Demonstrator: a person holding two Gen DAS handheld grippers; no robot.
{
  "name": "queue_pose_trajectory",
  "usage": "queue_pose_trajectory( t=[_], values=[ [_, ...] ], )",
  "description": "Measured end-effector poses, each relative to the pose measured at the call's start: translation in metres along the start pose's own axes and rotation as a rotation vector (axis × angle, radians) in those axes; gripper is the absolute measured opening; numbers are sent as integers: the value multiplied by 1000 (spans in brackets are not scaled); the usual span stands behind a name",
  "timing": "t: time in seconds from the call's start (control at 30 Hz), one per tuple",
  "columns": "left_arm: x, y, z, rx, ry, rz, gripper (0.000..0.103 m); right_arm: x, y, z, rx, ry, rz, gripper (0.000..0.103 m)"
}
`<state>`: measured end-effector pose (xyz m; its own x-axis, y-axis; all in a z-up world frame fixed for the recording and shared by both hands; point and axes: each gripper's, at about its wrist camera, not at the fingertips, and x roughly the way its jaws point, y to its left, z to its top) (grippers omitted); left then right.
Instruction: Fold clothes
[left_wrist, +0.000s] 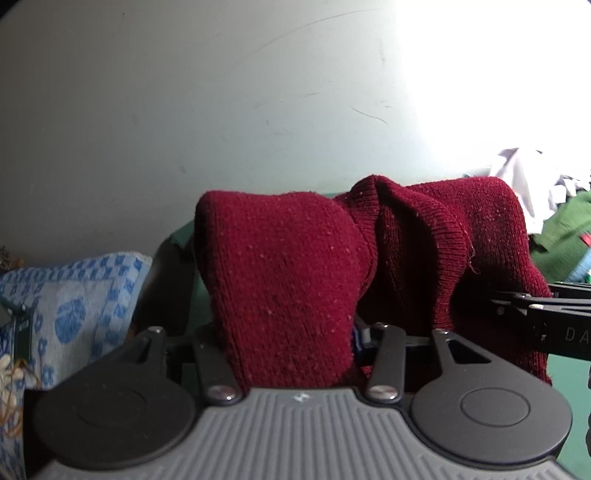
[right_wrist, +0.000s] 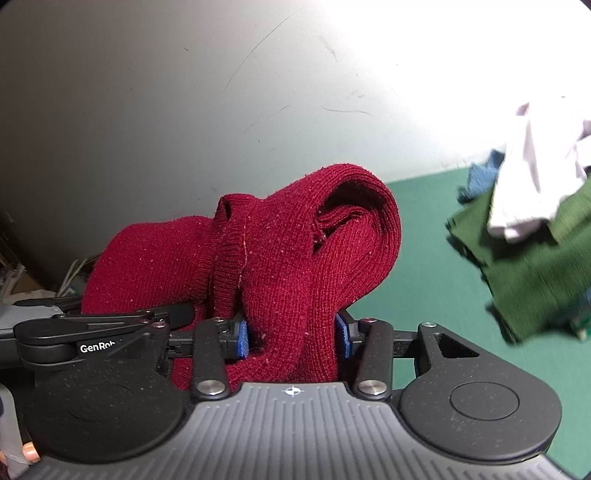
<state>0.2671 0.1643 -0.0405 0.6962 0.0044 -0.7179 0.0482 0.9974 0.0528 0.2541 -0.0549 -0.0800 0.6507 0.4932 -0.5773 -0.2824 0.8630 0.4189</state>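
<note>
With the red sweater (right_wrist: 280, 266) clamped in both the left tool (left_wrist: 291, 343) and the right tool (right_wrist: 291, 338), bunched above the green table (right_wrist: 417, 258), keep both grips firm and spread it evenly before laying it flat.

A green surface (right_wrist: 417, 236) carries the laundry. On its far right lies a dark green garment (right_wrist: 532, 280), with a white cloth (right_wrist: 524, 192) heaped on top.

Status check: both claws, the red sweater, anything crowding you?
Left claw and right claw both shut on the red sweater, bunched, lifted off the green table. Pile of clothes to the right, apart from it.
</note>
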Motion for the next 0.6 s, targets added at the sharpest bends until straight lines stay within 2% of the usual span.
queue_pose_trajectory(
  t=[0.3,0.6],
  values=[
    [40,20,31,4,-30,3,49,45,2,31,-5,-18,-32,46],
    [80,41,31,-30,-17,12,49,86,6,37,-41,7,-54,46]
  ],
)
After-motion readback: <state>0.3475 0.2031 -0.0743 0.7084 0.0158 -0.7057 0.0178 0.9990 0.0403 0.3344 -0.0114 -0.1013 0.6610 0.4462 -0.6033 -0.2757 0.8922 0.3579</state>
